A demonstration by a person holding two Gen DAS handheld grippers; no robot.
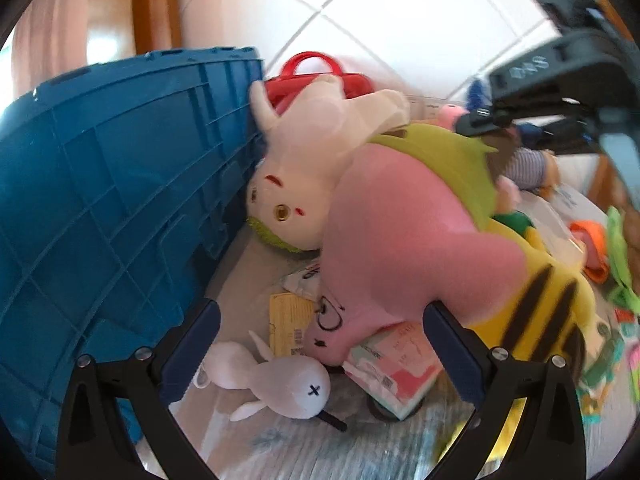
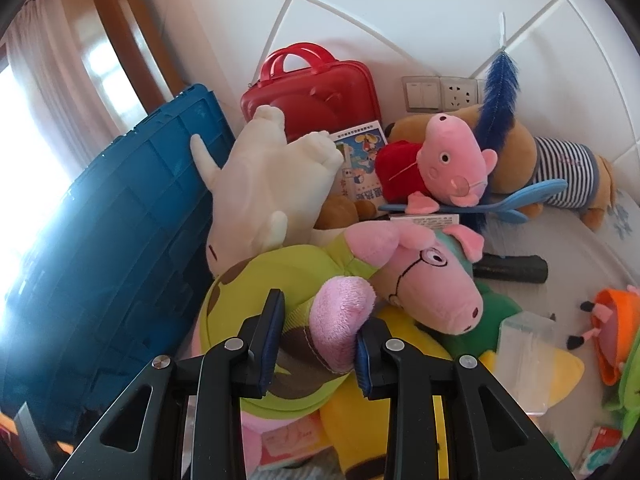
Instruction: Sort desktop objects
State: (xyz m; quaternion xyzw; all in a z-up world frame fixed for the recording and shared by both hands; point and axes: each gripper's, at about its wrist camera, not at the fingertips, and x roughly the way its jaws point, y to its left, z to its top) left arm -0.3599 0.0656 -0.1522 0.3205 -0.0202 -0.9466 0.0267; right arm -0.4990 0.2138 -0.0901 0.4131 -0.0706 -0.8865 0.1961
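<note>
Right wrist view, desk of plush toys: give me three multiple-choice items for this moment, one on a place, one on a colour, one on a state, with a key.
1. Where does the red case stand?
A. Against the tiled wall, behind the white plush
B. Inside the blue crate
C. On top of the striped-shirt dog

2. What colour is the feather by the wall sockets?
A. Green
B. Blue
C. Orange

3. What is the right hand-held gripper doing?
A. Open, with nothing between its fingers
B. Shut on a book
C. Shut on the pink limb of the glasses-wearing pig plush

Key: 1 A, the case stands at the wall behind the white plush, beside the blue crate. 2 B, its vane is deep blue. 3 C, both pads press the fuzzy pink limb.
</note>
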